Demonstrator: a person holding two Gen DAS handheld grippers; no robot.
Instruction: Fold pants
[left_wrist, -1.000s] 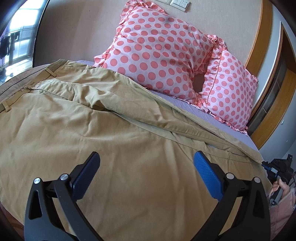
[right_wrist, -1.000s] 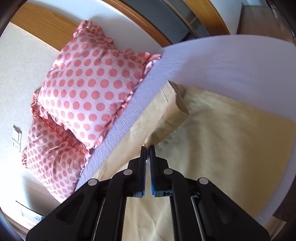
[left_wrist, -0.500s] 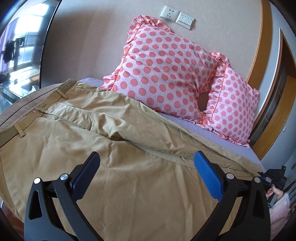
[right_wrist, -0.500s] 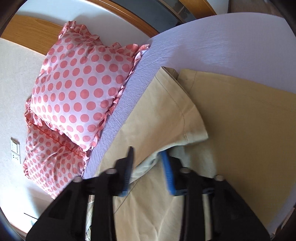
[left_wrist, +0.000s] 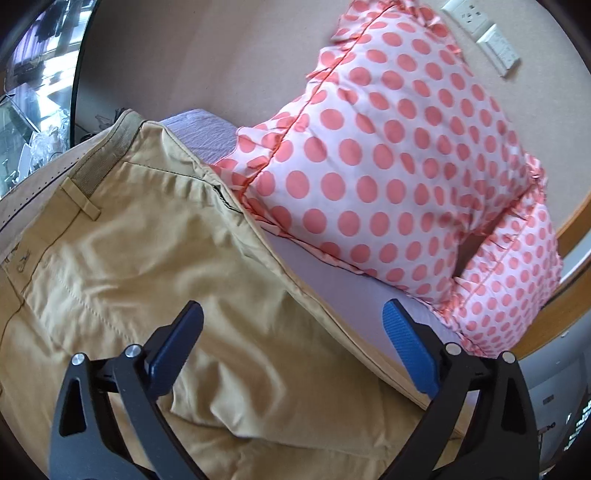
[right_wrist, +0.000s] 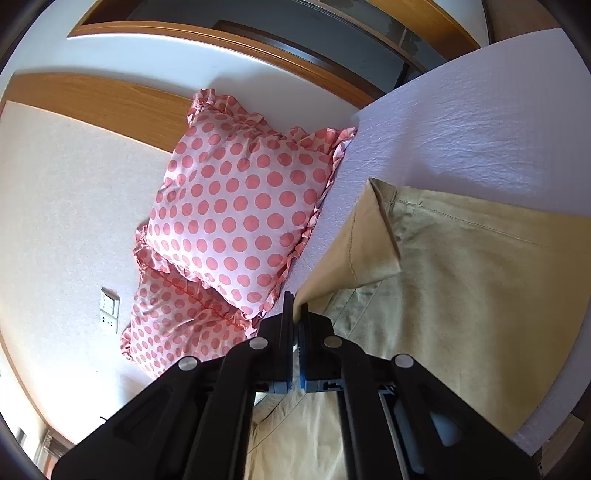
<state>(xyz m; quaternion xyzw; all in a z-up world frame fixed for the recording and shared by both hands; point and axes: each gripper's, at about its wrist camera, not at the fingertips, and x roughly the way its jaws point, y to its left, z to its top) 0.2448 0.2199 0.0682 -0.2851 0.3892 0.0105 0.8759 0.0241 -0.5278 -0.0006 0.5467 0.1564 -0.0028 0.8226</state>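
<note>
I see the tan cotton pants (left_wrist: 155, 258) spread wrinkled on the lavender-sheeted bed (right_wrist: 480, 122) beside two pink polka-dot pillows (left_wrist: 388, 166), my left gripper (left_wrist: 291, 347) hovering with jaws wide and empty, my right gripper (right_wrist: 293, 314) pinching a lifted leg hem

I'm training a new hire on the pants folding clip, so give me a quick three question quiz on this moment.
1. True or false: the left gripper is shut on the pants.
2. What does the right gripper pinch? A) a pillow B) the tan fabric near the leg hem C) the sheet
3. Fill in: the polka-dot pillows lean against the ____.

Key
1. False; its jaws are wide open above the fabric.
2. B
3. wall
</note>
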